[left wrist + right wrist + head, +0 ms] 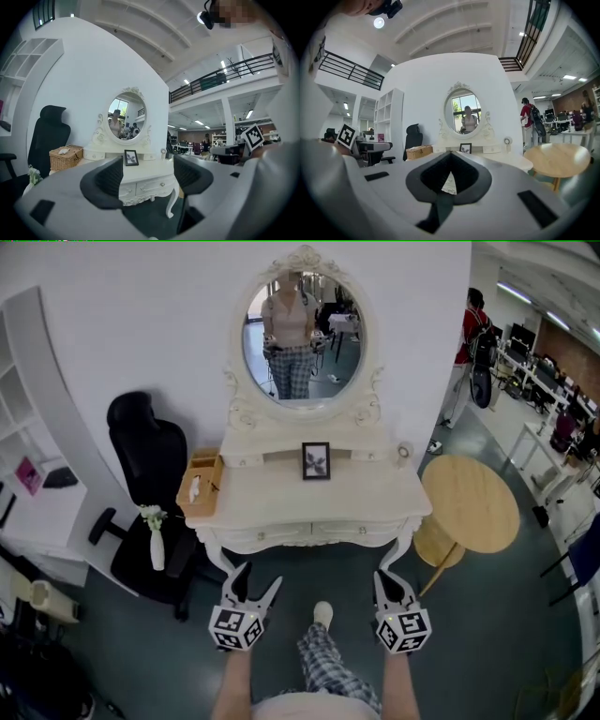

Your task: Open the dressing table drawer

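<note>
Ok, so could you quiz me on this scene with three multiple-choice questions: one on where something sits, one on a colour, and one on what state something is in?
1. Where is the wicker basket?
A) on the left end of the dressing table, as the head view shows it
B) on the floor
C) hanging on the wall

2. What colour is the office chair?
A) white
B) black
C) red

3. How do the left tongs stand?
A) shut tight
B) open and empty
C) shut on a cloth

Answers:
1 A, the basket sits on the tabletop, at its left edge.
2 B, the chair beside the table is black all over.
3 B, the jaws stand well apart, short of the table, with nothing between them.
</note>
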Available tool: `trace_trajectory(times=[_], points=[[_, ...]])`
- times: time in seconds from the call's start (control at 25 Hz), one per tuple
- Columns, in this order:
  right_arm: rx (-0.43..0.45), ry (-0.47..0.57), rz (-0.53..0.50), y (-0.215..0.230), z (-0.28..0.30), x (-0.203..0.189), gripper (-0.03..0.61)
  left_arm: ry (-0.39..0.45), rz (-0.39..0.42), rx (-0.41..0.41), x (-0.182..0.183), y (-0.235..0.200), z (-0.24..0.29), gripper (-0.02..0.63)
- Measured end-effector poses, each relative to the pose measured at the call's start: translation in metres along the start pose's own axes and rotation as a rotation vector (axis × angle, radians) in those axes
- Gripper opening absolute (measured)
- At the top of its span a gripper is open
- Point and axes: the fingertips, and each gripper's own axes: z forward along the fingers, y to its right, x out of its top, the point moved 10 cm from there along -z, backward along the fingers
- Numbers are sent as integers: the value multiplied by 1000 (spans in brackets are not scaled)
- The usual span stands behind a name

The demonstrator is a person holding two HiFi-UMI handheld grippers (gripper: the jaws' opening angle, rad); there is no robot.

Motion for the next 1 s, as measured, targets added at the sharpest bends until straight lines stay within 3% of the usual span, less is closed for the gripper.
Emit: trace_trajectory(times=[0.28, 0.68, 1.0], points=[[13, -31, -68, 51, 113, 1, 15, 2, 11, 30, 3, -55, 104, 327], [102, 3, -78, 140, 344, 56, 15, 23, -8, 121, 43, -158, 294, 327], [150, -6, -53, 163, 435, 79, 15, 9, -24, 159, 62, -198, 356, 327]])
